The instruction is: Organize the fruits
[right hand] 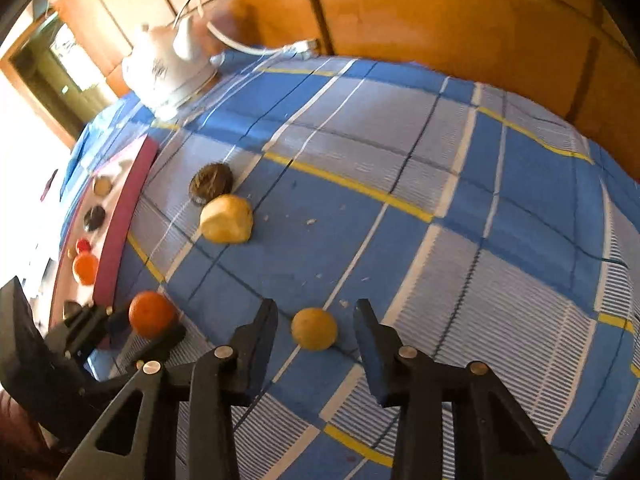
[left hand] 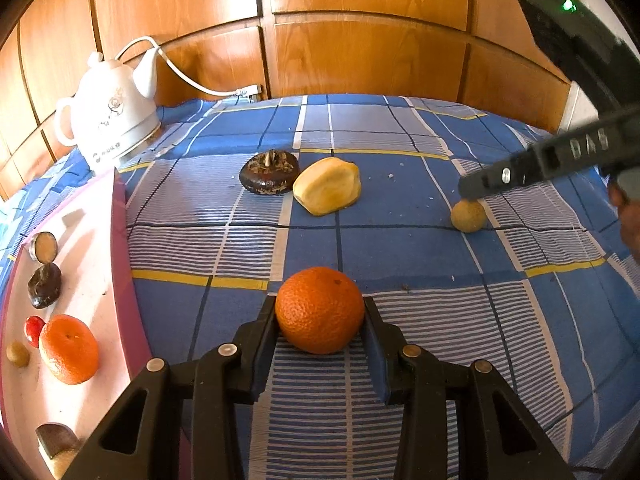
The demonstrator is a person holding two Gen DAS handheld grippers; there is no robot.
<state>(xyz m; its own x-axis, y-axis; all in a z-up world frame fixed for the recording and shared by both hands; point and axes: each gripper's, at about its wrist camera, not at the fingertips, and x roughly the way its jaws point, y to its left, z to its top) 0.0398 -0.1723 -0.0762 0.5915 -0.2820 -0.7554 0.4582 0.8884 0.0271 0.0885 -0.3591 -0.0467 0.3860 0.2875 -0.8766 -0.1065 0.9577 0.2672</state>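
Note:
My left gripper (left hand: 319,305) is shut on an orange (left hand: 320,310) that rests on the blue checked cloth (left hand: 400,208); the same grip shows at the lower left of the right wrist view, orange (right hand: 151,314). My right gripper (right hand: 316,309) stands open around a small round tan fruit (right hand: 314,328), with a gap on each side. In the left wrist view one of its fingers (left hand: 480,184) hangs just above that fruit (left hand: 469,216). A dark brown fruit (left hand: 270,172) and a pale yellow piece (left hand: 327,185) lie side by side mid-cloth.
A pink-rimmed tray (left hand: 120,240) at the left holds another orange (left hand: 69,349), a small red fruit (left hand: 34,330) and several dark pieces. A white kettle (left hand: 108,116) with a cord stands at the back left. Wooden panels (left hand: 360,52) close off the back.

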